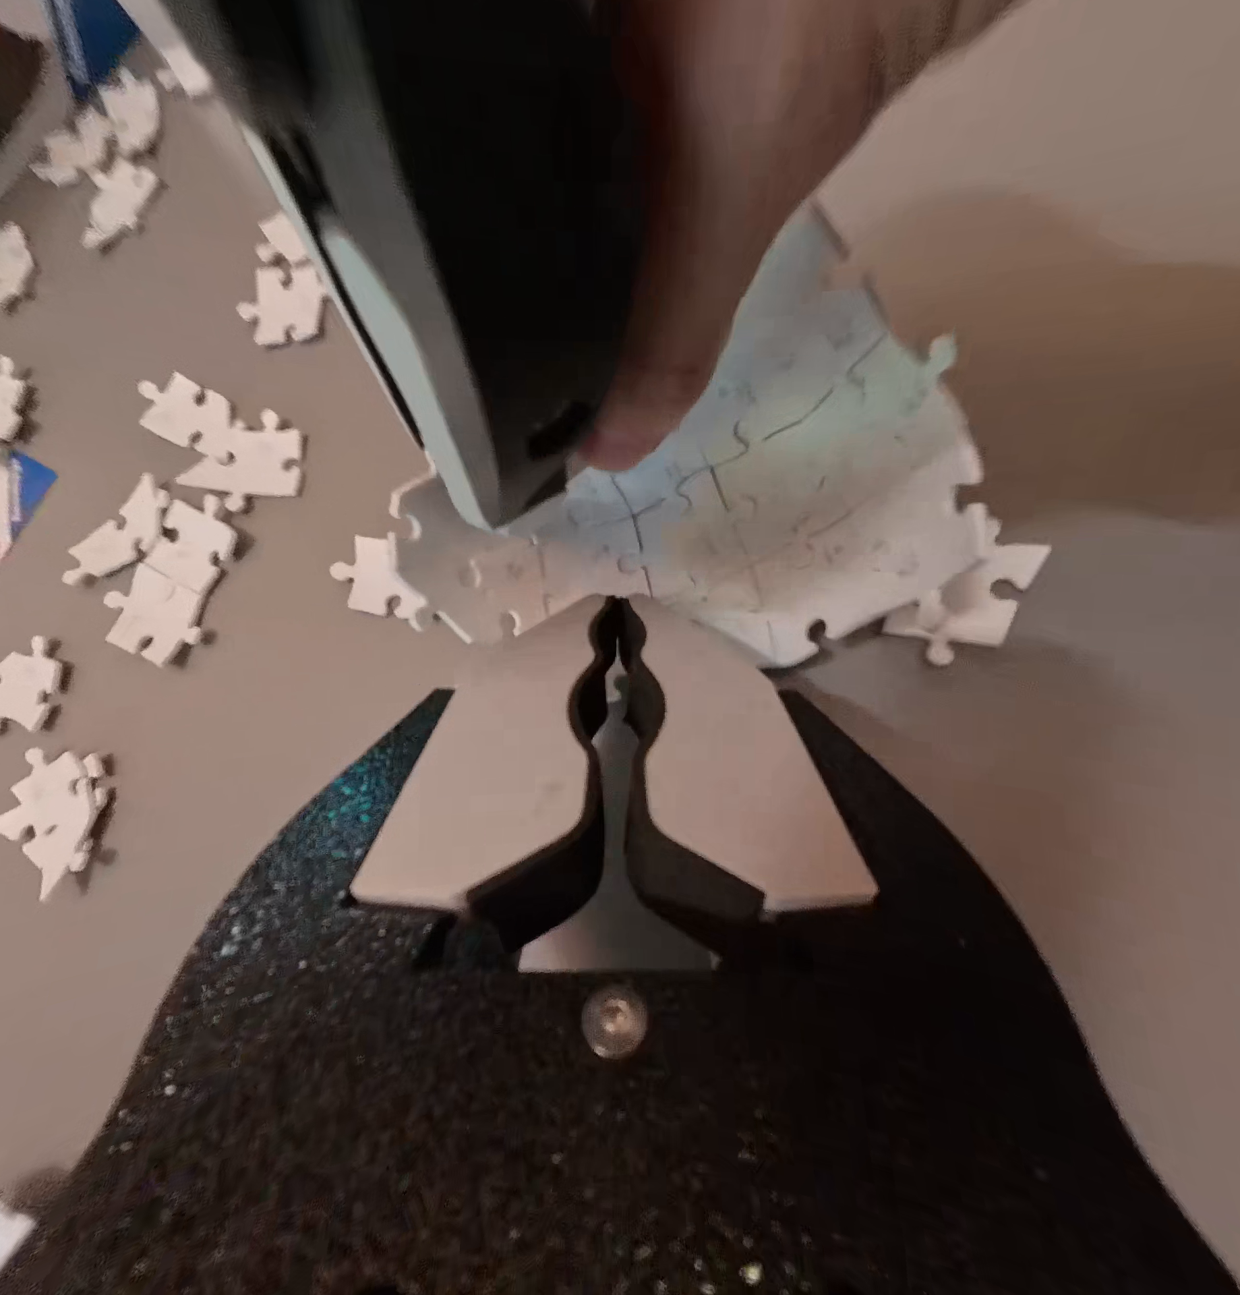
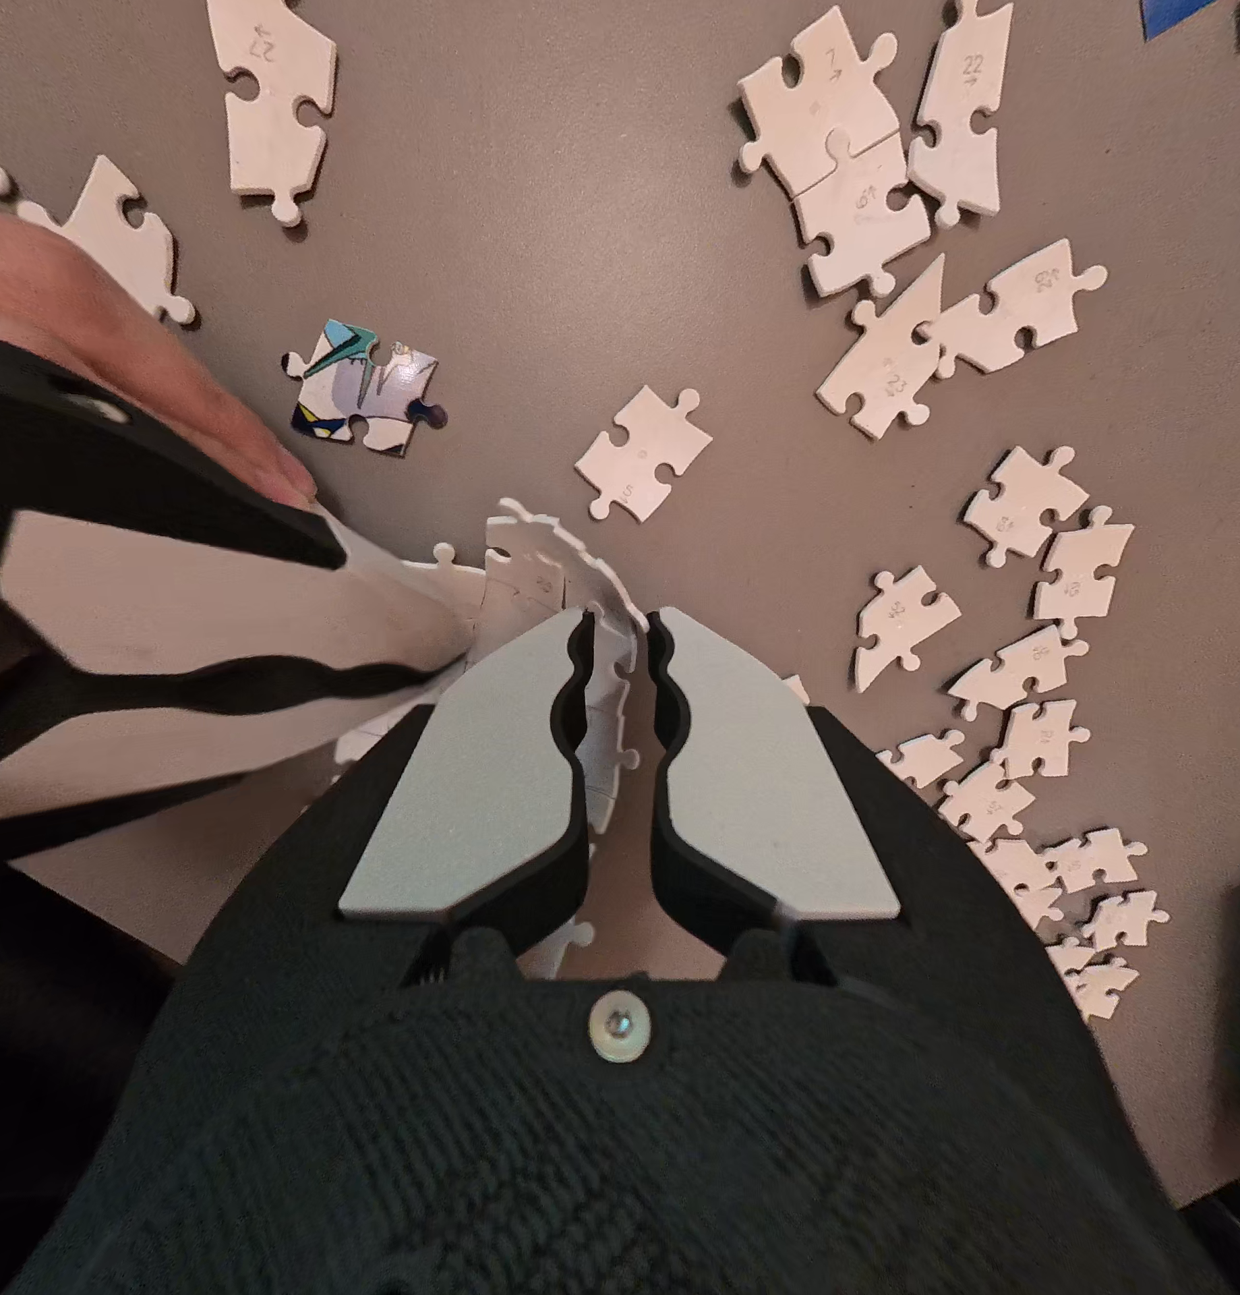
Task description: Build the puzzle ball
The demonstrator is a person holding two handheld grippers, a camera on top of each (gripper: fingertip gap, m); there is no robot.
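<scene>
A curved, partly assembled section of the puzzle ball (image 1: 778, 476), white side towards me, is held just above the grey table. My left gripper (image 1: 617, 620) is shut on its near edge. My right gripper (image 2: 620, 624) is closed on another edge of the section (image 2: 533, 581), which runs down between its jaws. In the left wrist view the right gripper (image 1: 494, 518) comes down from the top with a hand (image 1: 687, 266) behind it. In the right wrist view the left gripper (image 2: 463, 655) reaches in from the left and meets the section beside my right fingertips.
Several loose white pieces (image 1: 203, 448) lie on the table to the left, and many more (image 2: 848, 161) to the right and far side. One piece (image 2: 365, 392) lies coloured side up. A blue box (image 1: 91, 42) stands at the far left corner. There is about 5 centimetres between the tips of the two grippers.
</scene>
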